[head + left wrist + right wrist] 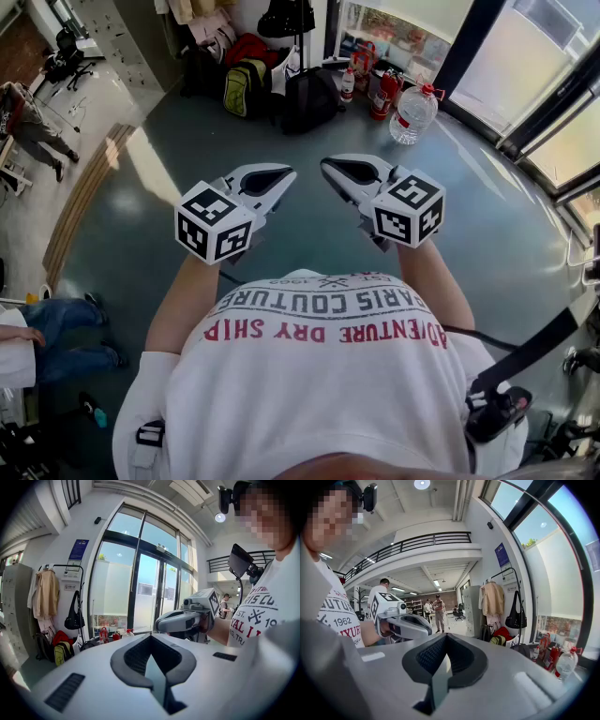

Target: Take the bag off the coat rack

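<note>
Closest to the head cam was the operator's white T-shirt (328, 375), with two bare forearms reaching out toward 12 o'clock. I counted two grippers, each with one marker cube on its back. Left gripper (277, 176) had its jaws pressed fully together with nothing between them. Right gripper (336, 169) looked the same: pads meeting at the tip, nothing held. They sat side by side, tips near each other but not touching, both aimed slightly downward.

Only one bag hung on the coat rack (68, 566): the black handbag (74, 618), dangling by its straps at about 12 o'clock in the head view, well apart from both grippers. One beige coat (46, 595) hung just beside it on the same rack.

On the floor under the rack I made out at least three more bags: one red (248, 47), one yellow-green backpack (246, 89) and one black backpack (309, 98). At roughly 1 o'clock stood one big clear water bottle (412, 112) with a red cap, right beside some red canisters I couldn't count cleanly.

Off at 8 o'clock, one bystander in jeans (61, 328) stood at the frame edge.
</note>
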Demonstrator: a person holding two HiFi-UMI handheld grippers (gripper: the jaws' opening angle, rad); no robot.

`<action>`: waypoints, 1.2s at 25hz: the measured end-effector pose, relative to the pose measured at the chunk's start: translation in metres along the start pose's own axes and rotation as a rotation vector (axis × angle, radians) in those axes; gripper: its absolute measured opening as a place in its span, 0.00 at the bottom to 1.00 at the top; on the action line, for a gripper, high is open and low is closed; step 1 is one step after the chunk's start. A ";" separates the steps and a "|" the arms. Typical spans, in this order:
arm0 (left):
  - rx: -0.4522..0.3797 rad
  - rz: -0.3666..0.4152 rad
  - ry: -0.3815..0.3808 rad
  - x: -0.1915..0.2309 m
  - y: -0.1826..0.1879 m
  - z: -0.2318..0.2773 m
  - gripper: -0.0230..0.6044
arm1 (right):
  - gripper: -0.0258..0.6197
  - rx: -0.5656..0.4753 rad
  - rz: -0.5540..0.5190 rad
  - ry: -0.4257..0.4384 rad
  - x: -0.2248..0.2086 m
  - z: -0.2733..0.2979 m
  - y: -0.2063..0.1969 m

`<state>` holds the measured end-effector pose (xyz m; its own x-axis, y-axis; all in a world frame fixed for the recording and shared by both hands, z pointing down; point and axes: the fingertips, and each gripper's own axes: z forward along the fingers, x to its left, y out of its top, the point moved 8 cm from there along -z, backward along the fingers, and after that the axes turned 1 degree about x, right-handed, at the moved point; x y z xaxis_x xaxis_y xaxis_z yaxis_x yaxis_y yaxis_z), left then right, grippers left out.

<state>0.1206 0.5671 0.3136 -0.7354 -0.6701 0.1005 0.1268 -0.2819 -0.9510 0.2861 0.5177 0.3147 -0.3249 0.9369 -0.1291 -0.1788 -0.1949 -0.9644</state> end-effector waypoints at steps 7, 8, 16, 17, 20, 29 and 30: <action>-0.003 -0.011 -0.004 0.000 -0.011 0.000 0.04 | 0.04 0.003 0.019 -0.006 0.001 0.002 -0.009; -0.004 -0.011 -0.004 -0.001 -0.012 0.000 0.04 | 0.04 0.005 0.015 -0.009 0.001 0.002 -0.010; 0.005 -0.010 -0.018 -0.005 -0.003 0.006 0.04 | 0.04 -0.001 0.041 -0.011 0.000 -0.007 -0.008; 0.006 -0.010 -0.022 -0.006 -0.003 0.006 0.04 | 0.04 0.001 0.040 -0.010 0.001 -0.008 -0.009; 0.006 -0.005 -0.033 -0.009 -0.001 0.010 0.04 | 0.04 0.000 0.037 -0.021 0.000 -0.015 -0.009; 0.004 0.018 -0.071 -0.023 0.013 0.021 0.04 | 0.04 -0.021 0.031 -0.054 -0.001 -0.038 -0.001; 0.003 0.021 -0.072 -0.024 0.016 0.022 0.04 | 0.04 -0.024 0.033 -0.057 -0.003 -0.041 0.001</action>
<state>0.1547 0.5632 0.3027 -0.6831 -0.7232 0.1017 0.1432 -0.2692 -0.9524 0.3244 0.5266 0.3045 -0.3823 0.9121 -0.1479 -0.1455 -0.2175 -0.9651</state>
